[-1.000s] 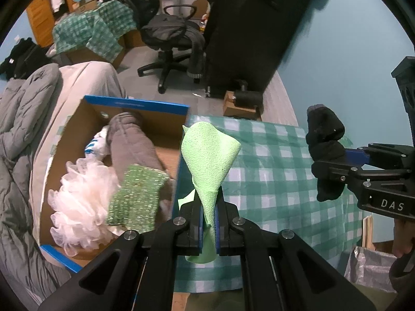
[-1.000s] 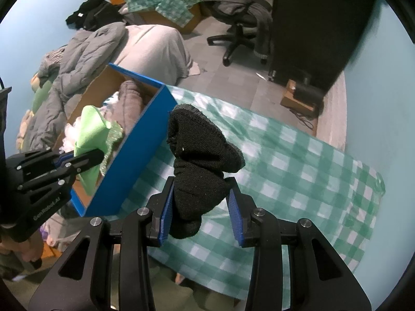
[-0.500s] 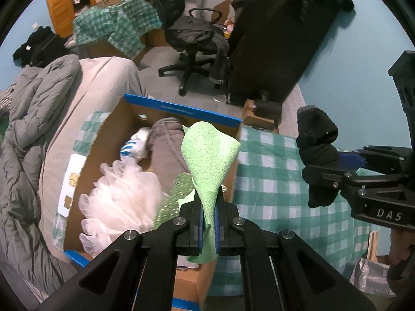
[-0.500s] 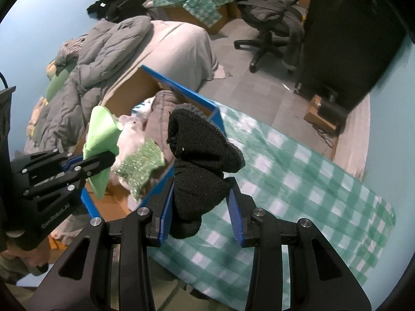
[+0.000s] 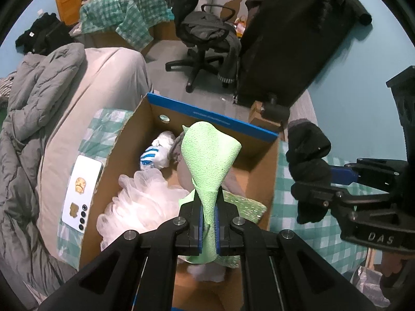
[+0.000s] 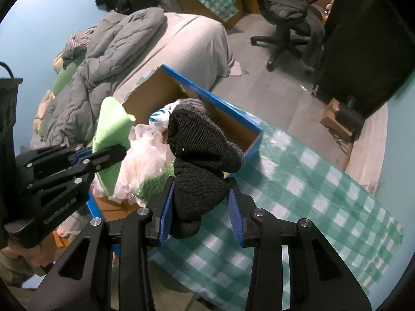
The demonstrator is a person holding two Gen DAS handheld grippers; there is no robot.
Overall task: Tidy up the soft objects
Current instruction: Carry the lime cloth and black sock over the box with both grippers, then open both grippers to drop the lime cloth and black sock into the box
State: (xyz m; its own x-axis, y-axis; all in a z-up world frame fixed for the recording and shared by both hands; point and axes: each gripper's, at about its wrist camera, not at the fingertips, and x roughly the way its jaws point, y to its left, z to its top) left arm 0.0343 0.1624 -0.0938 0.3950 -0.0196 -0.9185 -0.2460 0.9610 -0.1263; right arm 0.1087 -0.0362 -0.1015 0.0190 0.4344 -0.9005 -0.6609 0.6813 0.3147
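My left gripper (image 5: 208,223) is shut on a light green cloth (image 5: 210,155) and holds it above an open cardboard box (image 5: 215,121) with blue outer walls. The box holds a white mesh pouf (image 5: 145,197), a sparkly green sponge (image 5: 243,204), a grey garment and a white-and-blue item (image 5: 153,153). My right gripper (image 6: 201,207) is shut on a black sock (image 6: 202,165) and holds it in the air at the box's right edge (image 6: 220,103). The left gripper (image 6: 85,159) and green cloth (image 6: 111,127) also show in the right wrist view.
The box stands on a table with a green-and-white checked cloth (image 6: 311,194). A white phone (image 5: 81,194) lies left of the box. A bed with a grey duvet (image 5: 33,98) is at the left. An office chair (image 5: 205,33) and a black cabinet (image 5: 293,39) stand behind.
Both grippers have moved left toward the box with their loads. The green cloth is now over the box's inside; the black sock has come to the box's right edge.
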